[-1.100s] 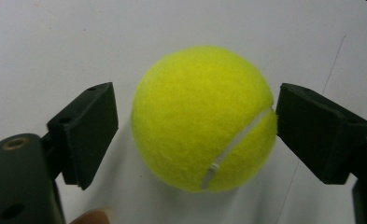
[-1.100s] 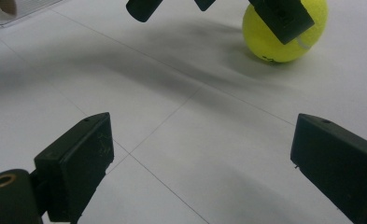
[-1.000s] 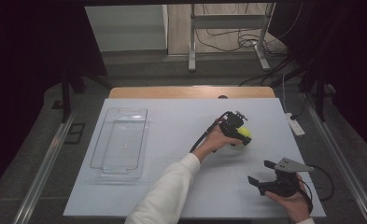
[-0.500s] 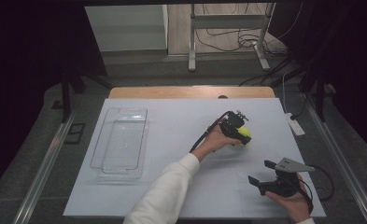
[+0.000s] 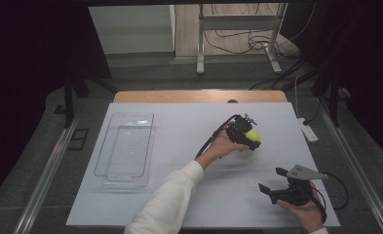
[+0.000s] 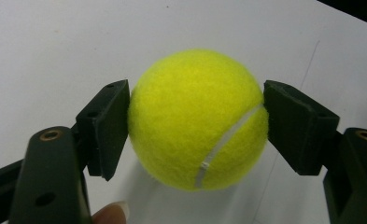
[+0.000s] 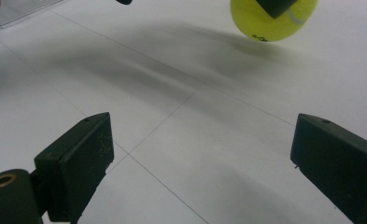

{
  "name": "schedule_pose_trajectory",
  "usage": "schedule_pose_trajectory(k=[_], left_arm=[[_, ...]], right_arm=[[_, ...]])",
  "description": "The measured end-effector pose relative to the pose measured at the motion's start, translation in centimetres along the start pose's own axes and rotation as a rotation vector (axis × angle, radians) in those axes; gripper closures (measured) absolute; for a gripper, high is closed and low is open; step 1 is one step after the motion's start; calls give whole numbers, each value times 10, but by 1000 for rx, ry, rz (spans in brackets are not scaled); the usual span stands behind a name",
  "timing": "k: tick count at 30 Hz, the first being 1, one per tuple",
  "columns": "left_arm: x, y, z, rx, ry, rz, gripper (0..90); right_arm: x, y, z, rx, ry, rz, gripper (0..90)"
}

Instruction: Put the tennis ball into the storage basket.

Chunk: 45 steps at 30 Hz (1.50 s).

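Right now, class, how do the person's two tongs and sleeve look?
Left black two-jaw tongs: blocky black pads, brass-ringed holes, black trailing cable. Right black two-jaw tongs: the same square pads, plus a grey three-cornered plate. The left arm wears a white long sleeve.

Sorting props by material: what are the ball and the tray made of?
Ball: fuzzy yellow felt, matte, with a pale seam; presumably rubber beneath. Tray: clear glossy plastic, probably, since the table shows through it.

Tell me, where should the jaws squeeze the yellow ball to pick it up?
Across its widest middle, one pad on each side, coming in level over the table. The tennis ball is round, so off-centre pads would probably slip. The left gripper is shut on it that way.
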State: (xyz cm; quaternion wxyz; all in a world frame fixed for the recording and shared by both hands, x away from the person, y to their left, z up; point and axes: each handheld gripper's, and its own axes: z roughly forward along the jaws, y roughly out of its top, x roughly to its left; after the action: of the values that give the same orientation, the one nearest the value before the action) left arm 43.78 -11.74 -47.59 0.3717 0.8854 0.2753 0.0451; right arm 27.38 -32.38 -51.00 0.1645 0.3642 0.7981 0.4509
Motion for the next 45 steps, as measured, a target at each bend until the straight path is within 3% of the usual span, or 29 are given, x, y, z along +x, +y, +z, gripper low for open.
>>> schedule_pose_trajectory(k=[16, 45], left_arm=[[-6, -4, -24, -40, 9, 23, 276], [-7, -19, -59, -58, 31, 40, 276]], right_arm=[[1, 1, 1, 3, 0, -7, 63], [3, 1, 3, 6, 0, -11, 63]])
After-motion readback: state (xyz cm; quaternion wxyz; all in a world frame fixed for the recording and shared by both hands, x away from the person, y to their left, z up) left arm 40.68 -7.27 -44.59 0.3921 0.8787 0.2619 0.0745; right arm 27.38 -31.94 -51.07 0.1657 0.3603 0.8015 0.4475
